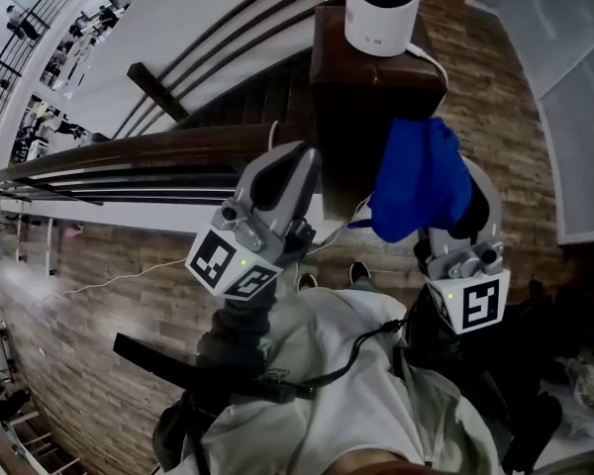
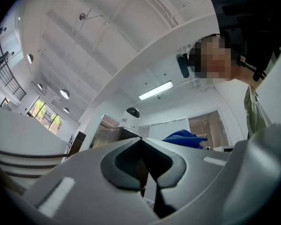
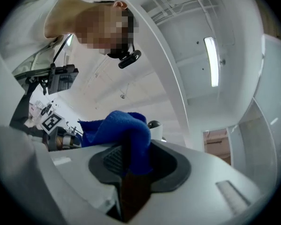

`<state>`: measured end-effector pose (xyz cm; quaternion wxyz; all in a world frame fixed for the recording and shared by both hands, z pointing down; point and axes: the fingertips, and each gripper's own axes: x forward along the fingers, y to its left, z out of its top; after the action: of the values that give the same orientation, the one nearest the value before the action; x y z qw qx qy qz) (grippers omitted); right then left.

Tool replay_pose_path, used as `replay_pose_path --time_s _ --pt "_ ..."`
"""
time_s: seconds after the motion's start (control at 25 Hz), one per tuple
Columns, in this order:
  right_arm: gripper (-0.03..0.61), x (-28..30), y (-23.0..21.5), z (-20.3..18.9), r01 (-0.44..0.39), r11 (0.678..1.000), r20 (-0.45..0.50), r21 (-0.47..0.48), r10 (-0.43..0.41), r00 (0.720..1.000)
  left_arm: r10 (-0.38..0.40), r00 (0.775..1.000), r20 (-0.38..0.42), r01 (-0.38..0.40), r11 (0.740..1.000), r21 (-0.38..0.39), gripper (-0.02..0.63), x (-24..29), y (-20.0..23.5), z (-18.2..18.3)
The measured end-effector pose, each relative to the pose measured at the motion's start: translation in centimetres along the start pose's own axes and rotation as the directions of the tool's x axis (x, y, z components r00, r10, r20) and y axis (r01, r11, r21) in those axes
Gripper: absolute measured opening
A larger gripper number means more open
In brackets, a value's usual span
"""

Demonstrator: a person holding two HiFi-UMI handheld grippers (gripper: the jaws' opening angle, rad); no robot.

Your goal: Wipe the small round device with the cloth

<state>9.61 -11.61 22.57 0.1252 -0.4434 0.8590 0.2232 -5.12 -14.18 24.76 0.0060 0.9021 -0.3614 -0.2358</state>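
Closest in, the person's pale shirt [image 1: 348,389] fills the bottom of the head view, with both tools raised just ahead of it. Beyond them stands the dark wooden post [image 1: 368,92], at the end of a curving handrail [image 1: 129,151], and wooden floor shows far below.

On to the left gripper [image 2: 141,140]: its own view shows the jaws pressed together with nothing between them. It's held up to the left of the post, marker cube [image 1: 232,263] facing the camera.

Over on the right gripper [image 3: 131,149], the jaws are clamped on the blue cloth [image 1: 422,178]. A fold runs down between the pads, and the rest bunches up above the tips. From the head view the cloth hangs in front of the post's right side, below its top.

And there's the small round device [image 1: 381,10], white with a dark domed top, sitting upright on the post, up beyond the cloth and clear of it. A white cable [image 1: 429,57] leaves its right side.
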Motion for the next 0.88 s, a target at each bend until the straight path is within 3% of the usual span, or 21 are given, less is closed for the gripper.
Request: replay_pose_path --time_s 0.08,0.24,0.44,0.6,0.76,0.88 --pt "0.121 0.9 -1.6 1.5 0.006 0.992 0.001 -0.126 -0.006 1.000 -0.020 1.000 -0.004 0.020 1.000 0.020 0.003 0.4 0.2 0.8" --pt "0.121 4.5 -4.9 4.8 0.045 0.938 0.026 -0.343 -0.038 0.999 -0.049 0.999 0.009 0.048 0.994 0.094 0.003 2.0 1.7 4.0" --pt "0.121 9.5 -7.5 7.3 0.081 0.896 0.047 -0.436 -0.068 0.997 -0.065 0.998 0.025 0.059 0.981 0.184 0.003 5.5 3.2 7.9" --pt "0.121 13.1 -8.3 8.3 0.096 0.817 0.043 -0.569 -0.087 0.995 -0.079 0.995 0.056 0.065 0.976 0.209 0.003 8.9 3.7 9.6" --pt "0.121 15.0 -8.0 5.3 0.065 0.762 -0.079 -0.644 -0.152 0.985 -0.116 0.993 0.033 0.106 0.970 0.218 0.003 11.1 3.3 8.5" --pt "0.121 15.0 -6.5 4.5 0.077 0.741 -0.074 -0.667 -0.168 0.983 -0.136 0.990 0.020 0.130 0.971 0.199 0.003 11.6 2.9 8.0"
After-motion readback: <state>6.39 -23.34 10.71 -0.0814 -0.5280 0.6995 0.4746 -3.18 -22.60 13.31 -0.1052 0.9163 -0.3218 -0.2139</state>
